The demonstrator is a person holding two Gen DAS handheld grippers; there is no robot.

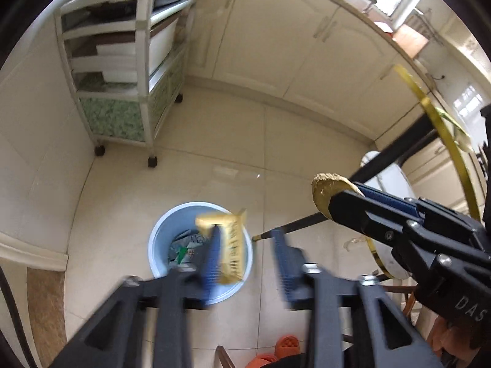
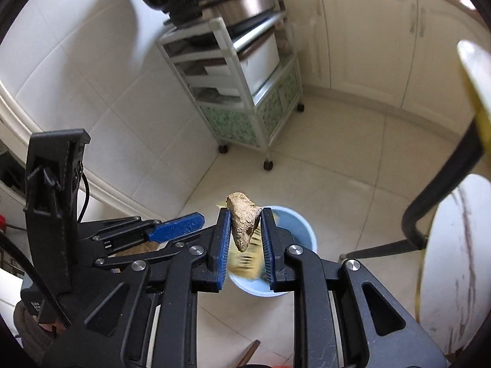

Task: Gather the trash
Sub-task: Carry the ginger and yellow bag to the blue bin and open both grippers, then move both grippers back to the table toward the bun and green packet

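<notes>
A light blue trash bin (image 1: 201, 251) stands on the tiled floor with paper scraps inside; it also shows in the right wrist view (image 2: 296, 227). My left gripper (image 1: 248, 242) is open above the bin. A yellow wrapper (image 1: 231, 247) is blurred beside its left finger, over the bin; it shows blurred in the right wrist view (image 2: 245, 263). My right gripper (image 2: 245, 214) is shut on a crumpled tan wad (image 2: 244, 219) above the bin. The right gripper and wad (image 1: 326, 188) show at the right of the left wrist view.
A white wheeled shelf cart (image 1: 129, 70) stands by the wall, with cream cabinets (image 1: 291, 40) behind. A round white table with a gold rim (image 1: 451, 141) and black legs is at the right. Orange slippers (image 1: 276, 349) lie at the bottom edge.
</notes>
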